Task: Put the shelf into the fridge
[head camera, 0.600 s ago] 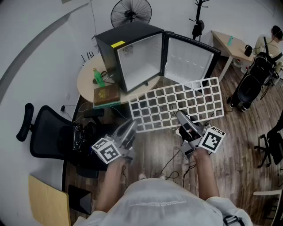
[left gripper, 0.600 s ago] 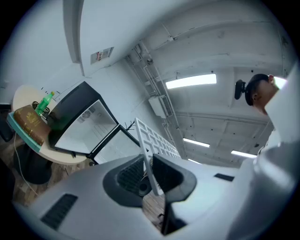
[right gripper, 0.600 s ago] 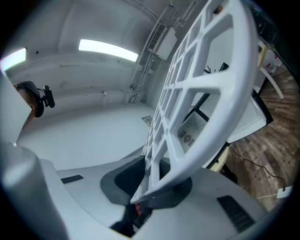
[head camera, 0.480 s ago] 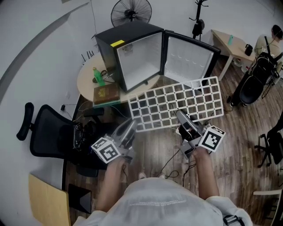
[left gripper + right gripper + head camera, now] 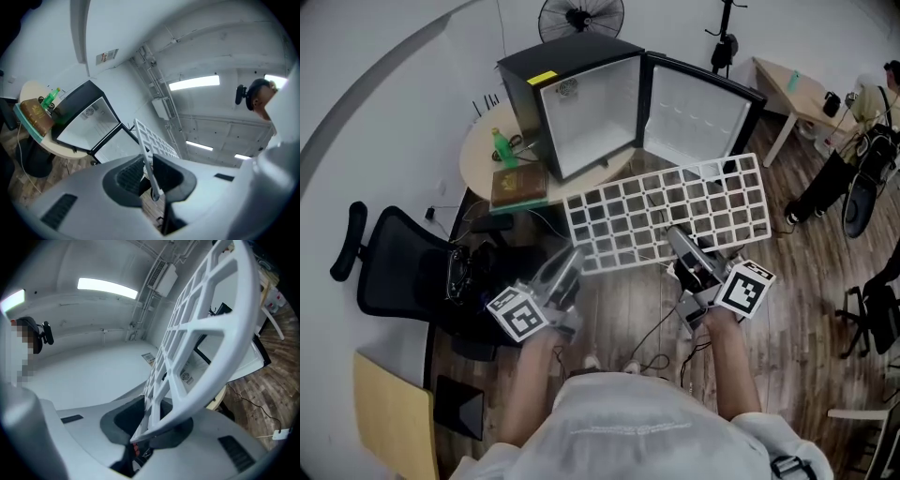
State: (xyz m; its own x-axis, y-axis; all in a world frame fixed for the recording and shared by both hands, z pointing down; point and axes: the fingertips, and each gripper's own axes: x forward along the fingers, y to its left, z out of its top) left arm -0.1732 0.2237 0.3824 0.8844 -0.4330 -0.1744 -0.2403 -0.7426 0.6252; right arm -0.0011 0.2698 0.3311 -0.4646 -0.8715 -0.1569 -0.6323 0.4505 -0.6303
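Note:
A white grid shelf (image 5: pixel 666 214) hangs level in front of the black mini fridge (image 5: pixel 581 98), whose door (image 5: pixel 694 108) stands wide open onto an empty white inside. My left gripper (image 5: pixel 570 265) is shut on the shelf's near left corner. My right gripper (image 5: pixel 682 246) is shut on its near edge, right of the middle. In the left gripper view the shelf (image 5: pixel 152 140) shows edge-on between the pads of the left gripper (image 5: pixel 150 176), with the fridge (image 5: pixel 86 122) beyond. In the right gripper view the shelf (image 5: pixel 206 329) fills the frame and runs down into the right gripper (image 5: pixel 151 416).
The fridge stands on a round table (image 5: pixel 473 164) with a green bottle (image 5: pixel 500 148) and a brown box (image 5: pixel 518 186). A black office chair (image 5: pixel 394 272) is at the left, a fan (image 5: pixel 581 17) behind the fridge, a desk (image 5: pixel 797 89) at the far right. Cables lie on the wooden floor (image 5: pixel 647 319).
The shelf and both grippers sit a little higher and further left in the head view, and so does the fridge. Both grips on the shelf are unchanged.

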